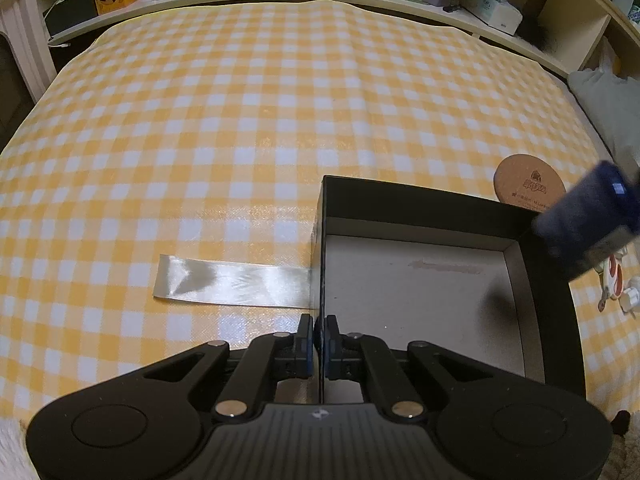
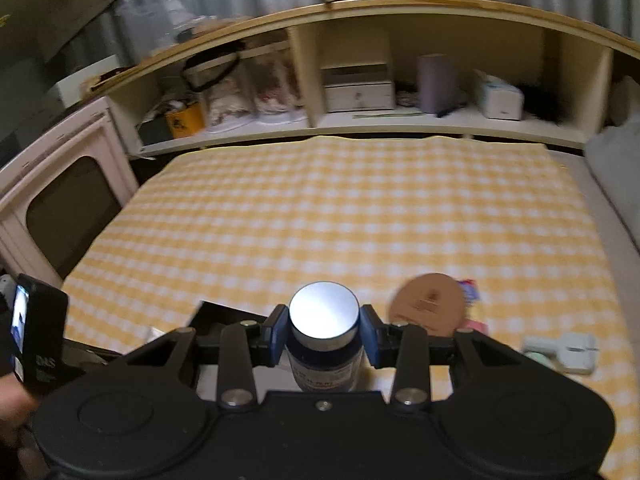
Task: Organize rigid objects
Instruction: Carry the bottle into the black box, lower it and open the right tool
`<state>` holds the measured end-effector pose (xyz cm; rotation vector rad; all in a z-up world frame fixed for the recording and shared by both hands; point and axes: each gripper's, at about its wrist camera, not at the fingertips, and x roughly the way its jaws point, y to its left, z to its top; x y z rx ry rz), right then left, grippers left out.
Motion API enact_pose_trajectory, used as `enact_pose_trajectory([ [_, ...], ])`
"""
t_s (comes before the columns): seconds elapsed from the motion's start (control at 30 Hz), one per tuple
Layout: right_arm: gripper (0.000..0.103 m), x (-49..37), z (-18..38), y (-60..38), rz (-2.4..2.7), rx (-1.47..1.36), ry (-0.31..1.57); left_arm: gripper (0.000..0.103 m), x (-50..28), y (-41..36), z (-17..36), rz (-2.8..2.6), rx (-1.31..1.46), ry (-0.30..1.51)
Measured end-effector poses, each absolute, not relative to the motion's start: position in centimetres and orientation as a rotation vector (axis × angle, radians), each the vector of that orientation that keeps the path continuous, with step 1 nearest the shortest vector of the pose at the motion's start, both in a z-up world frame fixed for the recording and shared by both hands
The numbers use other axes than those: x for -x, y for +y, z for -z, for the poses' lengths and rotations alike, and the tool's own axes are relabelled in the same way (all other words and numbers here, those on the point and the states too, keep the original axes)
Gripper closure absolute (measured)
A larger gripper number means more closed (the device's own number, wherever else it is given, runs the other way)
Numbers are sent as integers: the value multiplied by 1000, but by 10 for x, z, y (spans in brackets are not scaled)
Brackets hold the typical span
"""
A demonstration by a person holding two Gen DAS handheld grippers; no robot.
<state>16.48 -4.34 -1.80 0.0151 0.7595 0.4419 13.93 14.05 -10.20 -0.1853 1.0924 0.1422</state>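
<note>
Now the right hand-held gripper [image 2: 324, 336] is clamped on a bottle [image 2: 323, 344], blue pads squeezing just under its cap, and it hangs in the air above the box [image 1: 548, 280], over the corner at about two o'clock in the left wrist view. That grip below the cap looks sensible: the round body sits between the pads and the shoulder would keep it from sliding down. Meanwhile the left hand-held gripper [image 1: 319, 338] has its jaws together, pinching the box's left wall near the six o'clock edge, I'd say to keep the light box steady while something gets dropped in; a strip of tape [image 1: 232, 280] running out to nine o'clock seems to anchor it too. Look at that bottle: dark navy, cylindrical, a flat silvery cap catching the light, a pale label low on the side, too blurred to read. The box is black outside, grey card inside, and nothing lies in the part that shows. Off at one o'clock a round cork coaster [image 1: 528, 182] waits on the yellow checked cloth [image 1: 240, 120], with a few small bits nearby.
</note>
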Motion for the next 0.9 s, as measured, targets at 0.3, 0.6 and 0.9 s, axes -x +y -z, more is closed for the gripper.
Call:
enact_pose_trajectory([
  [0.3,64,-170,69,-6,-376,105,778,98,-137,142,100,-142,193,1096],
  [0.6,64,-163,98,-2,-373,200,747,97,-134,141,98,-143,201,1097],
  [0.9,62,-169,100,-9,-357,143,776,98,-134,142,98,-143,200,1095],
])
